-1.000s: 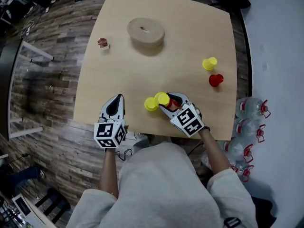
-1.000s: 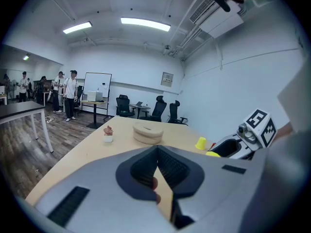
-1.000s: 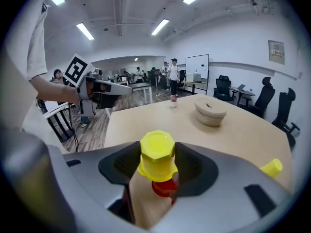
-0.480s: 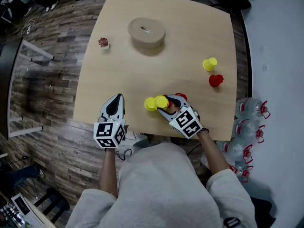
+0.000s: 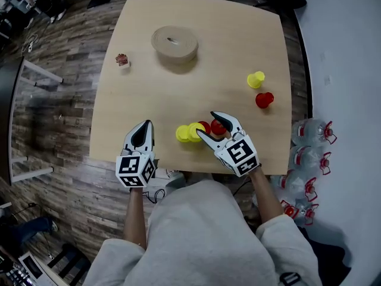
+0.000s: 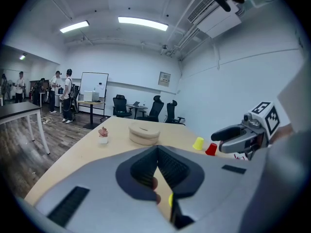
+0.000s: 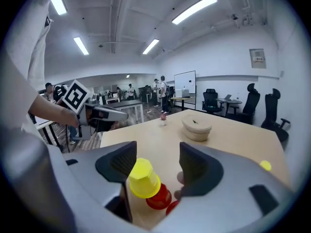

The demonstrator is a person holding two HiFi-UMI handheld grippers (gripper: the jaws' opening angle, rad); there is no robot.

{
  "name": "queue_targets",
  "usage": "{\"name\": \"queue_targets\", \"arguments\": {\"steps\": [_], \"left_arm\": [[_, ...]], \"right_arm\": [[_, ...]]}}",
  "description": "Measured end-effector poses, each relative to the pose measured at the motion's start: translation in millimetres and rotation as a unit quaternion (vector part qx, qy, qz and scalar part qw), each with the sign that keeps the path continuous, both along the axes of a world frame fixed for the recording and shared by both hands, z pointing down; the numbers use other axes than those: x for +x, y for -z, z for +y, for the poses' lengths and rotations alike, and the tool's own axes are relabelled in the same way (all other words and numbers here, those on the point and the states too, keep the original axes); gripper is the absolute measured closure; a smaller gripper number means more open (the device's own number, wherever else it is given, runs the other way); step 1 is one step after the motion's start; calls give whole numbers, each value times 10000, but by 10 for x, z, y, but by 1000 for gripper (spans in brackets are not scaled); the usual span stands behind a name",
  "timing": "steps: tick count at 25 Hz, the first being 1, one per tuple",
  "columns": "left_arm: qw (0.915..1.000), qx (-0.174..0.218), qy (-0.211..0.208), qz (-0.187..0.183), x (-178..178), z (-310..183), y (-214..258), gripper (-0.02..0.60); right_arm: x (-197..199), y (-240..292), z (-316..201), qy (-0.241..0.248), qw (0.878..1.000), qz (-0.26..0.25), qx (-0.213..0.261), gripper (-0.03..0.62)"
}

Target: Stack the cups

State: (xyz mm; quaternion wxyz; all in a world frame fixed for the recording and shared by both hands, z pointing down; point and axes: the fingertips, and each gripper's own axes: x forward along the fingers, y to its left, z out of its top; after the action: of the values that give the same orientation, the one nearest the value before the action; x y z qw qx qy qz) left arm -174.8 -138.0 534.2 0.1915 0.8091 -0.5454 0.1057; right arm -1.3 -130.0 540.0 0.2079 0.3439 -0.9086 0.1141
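Near the table's front edge stand a yellow cup [image 5: 183,133], a second yellow cup [image 5: 195,130] set upside down on a red cup [image 5: 204,126], and another red cup [image 5: 218,127]. My right gripper [image 5: 214,127] hangs just above them, open; its jaws have just been opening. In the right gripper view the stacked yellow cup [image 7: 144,178] and the red one [image 7: 159,198] under it sit between the jaws, free of the pads. Farther right stand a lone yellow cup [image 5: 255,79] and a red cup [image 5: 264,99]. My left gripper [image 5: 144,127] rests shut and empty at the front edge.
A round beige box [image 5: 174,42] and a small potted plant [image 5: 122,59] stand at the far side of the table [image 5: 238,34]. Water bottles [image 5: 309,137] line the floor to the right. Office chairs and people are far behind.
The right gripper carried the yellow cup left onto the red cup, then spread its jaws and rose off it. The left gripper stayed still.
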Motion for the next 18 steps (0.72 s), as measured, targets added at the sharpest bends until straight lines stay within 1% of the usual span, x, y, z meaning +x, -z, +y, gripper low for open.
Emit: {"name": "queue_targets", "arguments": {"steps": [4,9,12,15,18], "left_arm": [[9999,2,-128,-11,100,-62,3,571],[9993,-9,-361,-41,282,-140,-15,571],[9986,-30,-513,-81,393,-203,-25,571],[9975,-54,-692,-117,494,-283,-46,571],[9960,-104,-877,-146,634,-391,-79,571]], "right_arm": [[312,177,-152,-673,9973,-221,190,316],[833,184,-226,-1523,9876,-282,253,316],[1194,148,-239,-2085,9774,-216,286,318],[1530,91,-215,-2638,9640,-183,269,318],[1846,-1,-154,-3093,9507,-139,189,318]]}}
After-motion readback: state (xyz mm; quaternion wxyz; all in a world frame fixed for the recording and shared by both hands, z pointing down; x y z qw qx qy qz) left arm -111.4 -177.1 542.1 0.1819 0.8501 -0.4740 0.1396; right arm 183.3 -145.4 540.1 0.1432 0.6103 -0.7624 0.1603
